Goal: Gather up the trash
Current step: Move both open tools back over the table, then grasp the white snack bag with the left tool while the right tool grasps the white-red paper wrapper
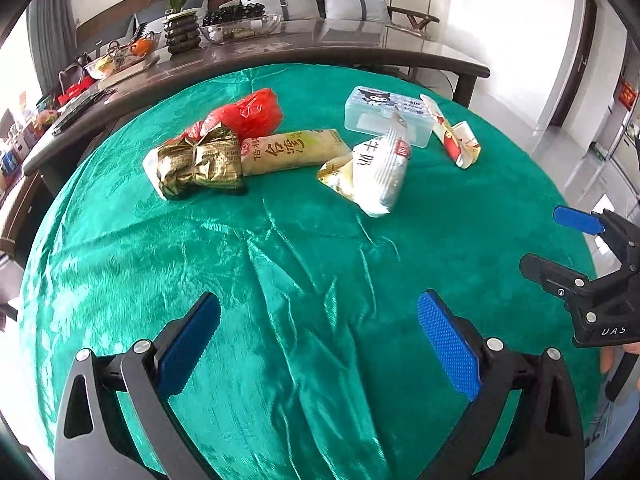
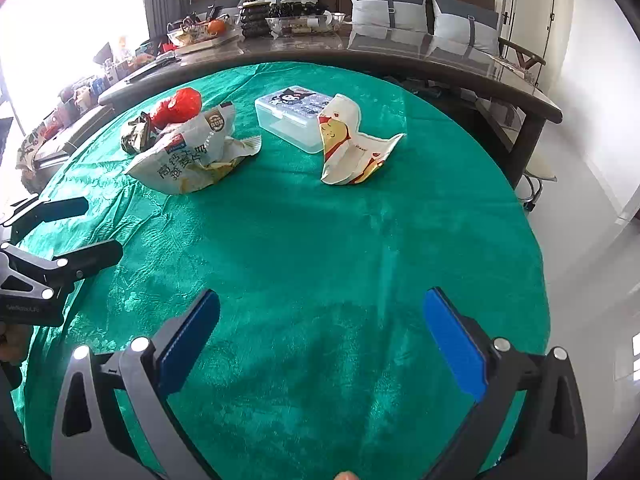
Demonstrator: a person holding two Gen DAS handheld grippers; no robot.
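Both grippers hang over the near half of the green-clothed counter [image 1: 280, 280], jaws spread wide and holding nothing. All the trash lies ahead of them, toward twelve o'clock, in a loose row across the far half of the cloth.

From the right gripper [image 2: 322, 328], the nearest piece is the white-and-red crumpled wrapper [image 2: 352, 144], slightly right of dead ahead at about twelve to one o'clock. It stands half-folded, its long axis running roughly from eleven to five in that view. The transparent lidded box [image 2: 292, 118] sits just behind it, touching or nearly so; which, I cannot tell.

From the left gripper [image 1: 318, 326], the white snack bag [image 1: 380, 168] lies at about one o'clock, its length pointing nearly along the line of approach. The long beige packet [image 1: 292, 150] runs crosswise at twelve o'clock, beside the gold foil bundle [image 1: 200, 166] at eleven, with a red plastic bag [image 1: 250, 112] behind them.

By my reading, the right gripper is better placed for the crumpled wrapper and the left for the gold-and-beige cluster. No bin shows in either view.
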